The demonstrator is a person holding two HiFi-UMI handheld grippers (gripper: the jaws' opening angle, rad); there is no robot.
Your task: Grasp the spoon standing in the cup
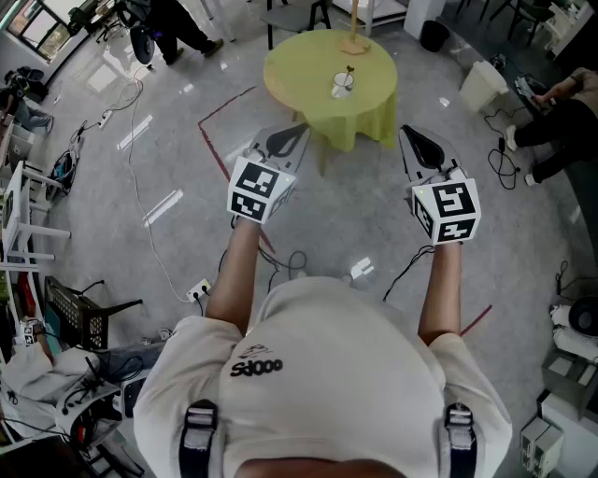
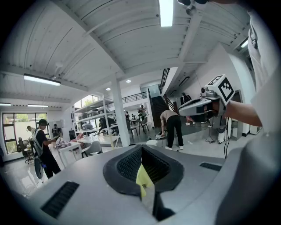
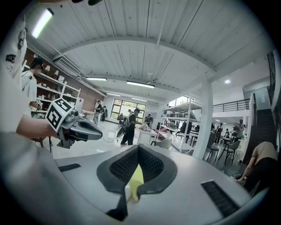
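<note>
A round table (image 1: 299,70) with a yellow-green cloth stands ahead in the head view. On it sits a small pale cup (image 1: 342,87) with a thin dark-tipped spoon (image 1: 348,72) standing in it. My left gripper (image 1: 295,133) hovers just short of the table's near left edge, and my right gripper (image 1: 412,135) hangs off its near right side. Both are well short of the cup, and both look shut and empty. In the left gripper view the left gripper (image 2: 141,148) shows a sliver of yellow cloth (image 2: 143,178) through its jaws. The right gripper (image 3: 138,147) shows the same.
A wooden stand base (image 1: 353,43) sits at the table's far edge, with a dark chair (image 1: 297,13) beyond it. A white bin (image 1: 482,86) and a seated person (image 1: 556,121) are at the right. Cables and a power strip (image 1: 198,291) lie on the grey floor; red tape lines cross it.
</note>
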